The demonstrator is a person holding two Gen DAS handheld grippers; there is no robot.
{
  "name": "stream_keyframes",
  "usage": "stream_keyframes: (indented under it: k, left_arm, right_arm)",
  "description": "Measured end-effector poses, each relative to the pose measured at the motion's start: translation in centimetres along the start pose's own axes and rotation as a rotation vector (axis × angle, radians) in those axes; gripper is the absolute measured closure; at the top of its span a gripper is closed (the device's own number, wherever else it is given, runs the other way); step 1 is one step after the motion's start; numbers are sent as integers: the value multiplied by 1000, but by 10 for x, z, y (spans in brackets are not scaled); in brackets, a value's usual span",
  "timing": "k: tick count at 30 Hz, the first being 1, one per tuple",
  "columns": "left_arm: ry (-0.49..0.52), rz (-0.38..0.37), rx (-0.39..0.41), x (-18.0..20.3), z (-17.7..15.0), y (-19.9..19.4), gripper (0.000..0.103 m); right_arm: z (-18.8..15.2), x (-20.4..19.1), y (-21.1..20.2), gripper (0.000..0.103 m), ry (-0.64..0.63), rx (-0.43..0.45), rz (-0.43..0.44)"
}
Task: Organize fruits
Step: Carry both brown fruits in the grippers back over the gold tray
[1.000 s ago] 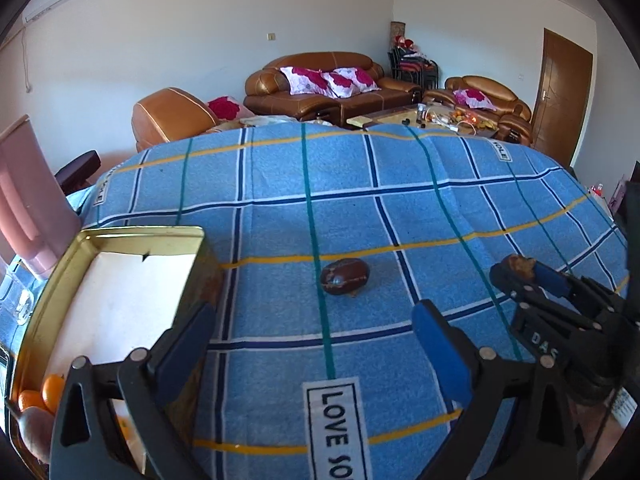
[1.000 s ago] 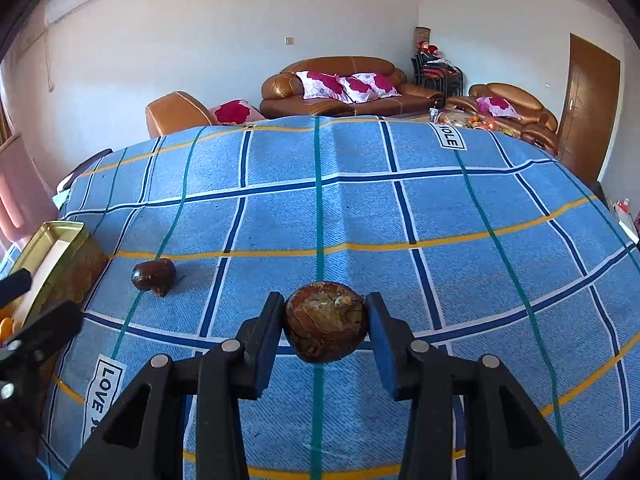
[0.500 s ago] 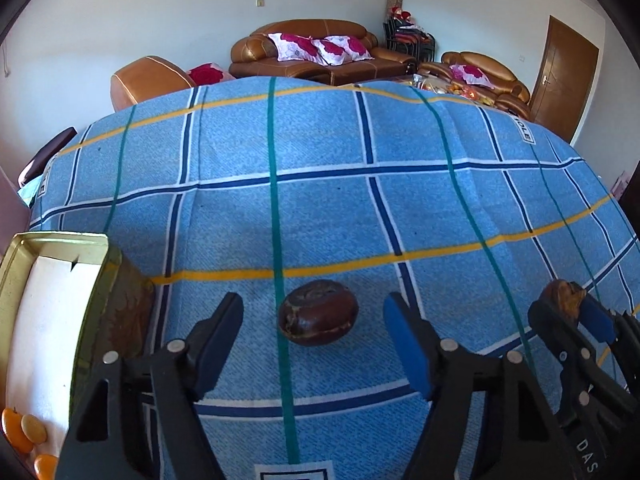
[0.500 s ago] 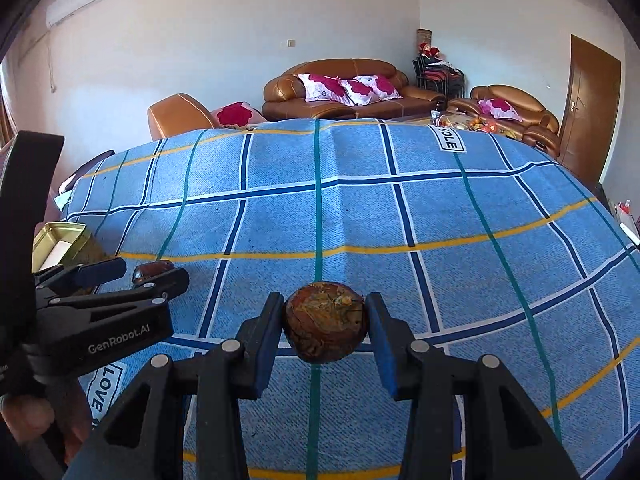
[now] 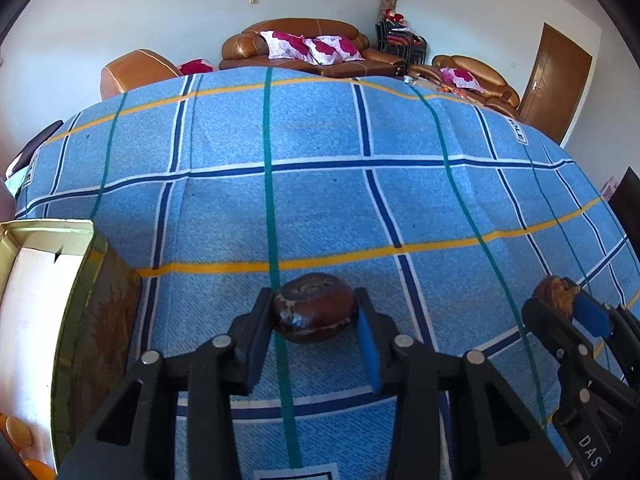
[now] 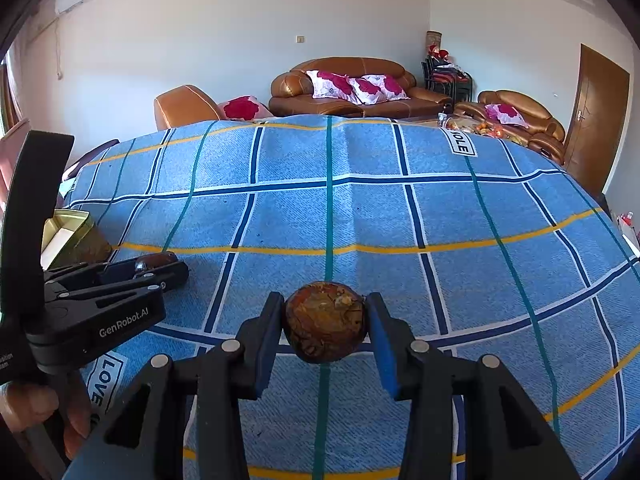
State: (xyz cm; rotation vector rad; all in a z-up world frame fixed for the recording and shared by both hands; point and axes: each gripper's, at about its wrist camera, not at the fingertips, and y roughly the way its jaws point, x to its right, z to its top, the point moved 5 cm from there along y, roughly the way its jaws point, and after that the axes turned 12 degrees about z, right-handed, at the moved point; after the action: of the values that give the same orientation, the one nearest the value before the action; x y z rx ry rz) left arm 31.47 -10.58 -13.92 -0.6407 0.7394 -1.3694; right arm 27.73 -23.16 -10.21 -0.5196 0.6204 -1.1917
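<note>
Home living rm: leather sofas [image 6: 352, 88]

The desk's cloth [image 5: 320, 200] is light blue, checked with navy, white, green and yellow lines. On it, a dark maroon fruit [image 5: 315, 312] and a mottled orange-brown fruit [image 6: 326, 328]. Beside the cloth's edge, a gold tin [image 5: 76, 292] with a white lining.
</note>
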Motion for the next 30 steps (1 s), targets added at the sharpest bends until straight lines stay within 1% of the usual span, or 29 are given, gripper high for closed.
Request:
stream_keyframes:
  k: [5, 12, 20, 30]
  left_arm:
    - [-5, -37, 5, -1, -3, -6, 63]
    - [14, -53, 61, 1, -3, -21, 63]
    - [16, -42, 112, -1, 0, -32, 63]
    - [40, -5, 193, 4, 2, -46, 63]
  right_arm:
    - [0, -1, 0, 59, -3, 4, 7]
    - [0, 1, -6, 59, 2, 27, 23]
    - [2, -2, -12, 59, -15, 55, 31]
    - [2, -5, -21, 59, -28, 97, 39]
